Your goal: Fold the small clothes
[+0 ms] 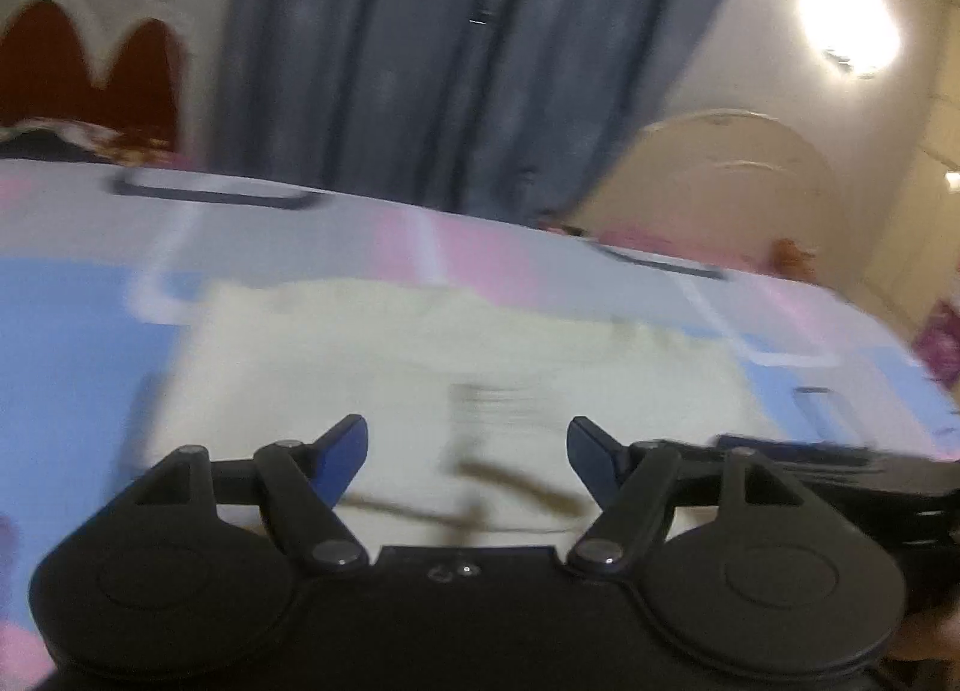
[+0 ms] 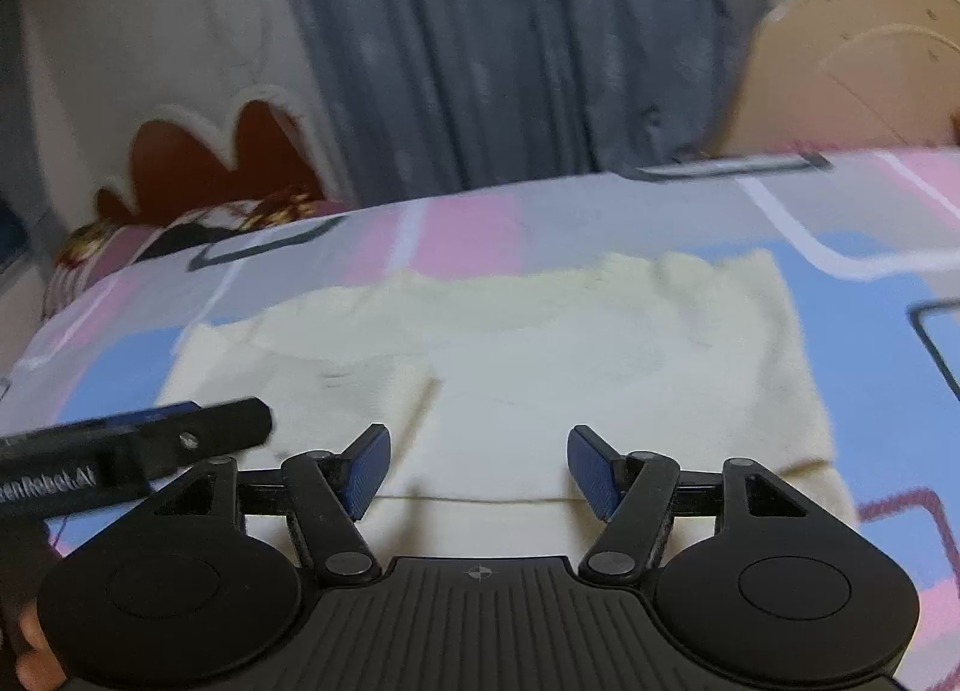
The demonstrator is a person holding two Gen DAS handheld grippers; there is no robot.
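Cream knit garment [image 2: 600,367]: flat on pastel patchwork bedspread [image 2: 870,295], mid-frame, partly folded | soft, light, limp; best pinched at hem corners | left gripper [image 1: 468,451], right gripper [image 2: 480,466]: both spread, empty.

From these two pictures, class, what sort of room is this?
Probably a bedroom: a patterned bedsheet with a cream garment on it, a scalloped headboard, and blue curtains.
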